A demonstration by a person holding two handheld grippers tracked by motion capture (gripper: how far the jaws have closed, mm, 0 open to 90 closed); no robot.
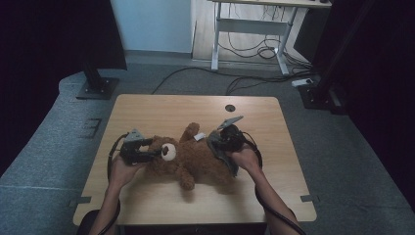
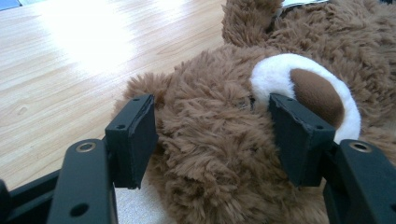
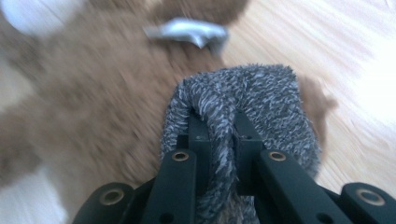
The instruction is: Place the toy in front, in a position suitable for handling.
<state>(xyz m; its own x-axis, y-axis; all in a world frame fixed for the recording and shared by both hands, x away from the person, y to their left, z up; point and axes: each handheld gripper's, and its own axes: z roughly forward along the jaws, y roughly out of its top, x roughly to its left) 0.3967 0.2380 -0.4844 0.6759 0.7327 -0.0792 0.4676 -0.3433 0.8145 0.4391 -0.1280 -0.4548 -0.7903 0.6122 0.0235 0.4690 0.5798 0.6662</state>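
Where it lies mid-table (image 1: pixel 147 105), one brown plush teddy bear (image 1: pixel 193 159): shaggy fur, white muzzle, brown nose. Left gripper (image 2: pixel 212 135): jaws clamped around its head. Right gripper (image 3: pixel 218 126): jaws pinched together on a grey knitted sock (image 3: pixel 243 88), apparently at the bear's leg.
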